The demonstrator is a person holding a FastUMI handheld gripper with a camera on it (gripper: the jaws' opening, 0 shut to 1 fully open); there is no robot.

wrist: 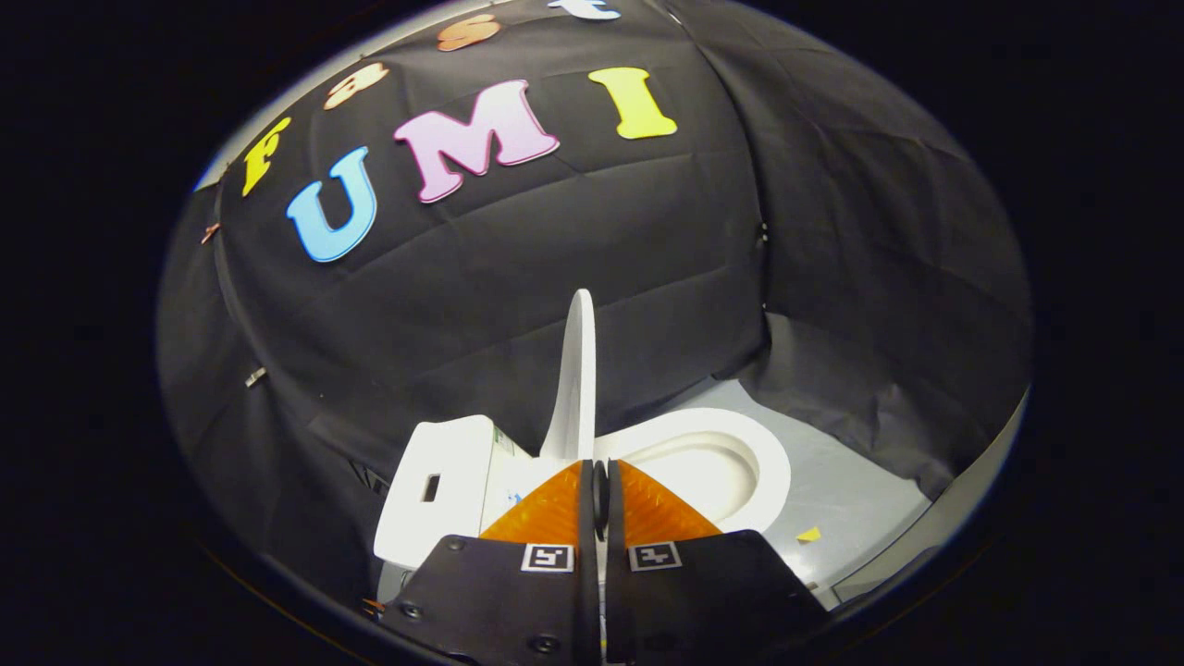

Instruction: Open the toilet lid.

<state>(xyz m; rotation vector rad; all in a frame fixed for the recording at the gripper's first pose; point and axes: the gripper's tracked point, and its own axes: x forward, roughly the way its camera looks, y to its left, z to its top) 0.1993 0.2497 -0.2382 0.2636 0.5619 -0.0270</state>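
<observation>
Tool (pixel 598 481) grips raised lid (pixel 578 370) (contact partly hidden).

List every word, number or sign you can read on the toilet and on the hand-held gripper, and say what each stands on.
Hand-held gripper, fingers close together just short of the upright toilet lid: no words, only two square black-and-white coded markers, patterns rather than text.
Toilet: small blue marks on its top beside the hinge, too blurred to read.
Readable text: none.

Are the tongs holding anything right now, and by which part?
Yes: the tongs are shut on the lid, pinching its lower edge near the hinge. The lid stands upright above the seat.
</observation>
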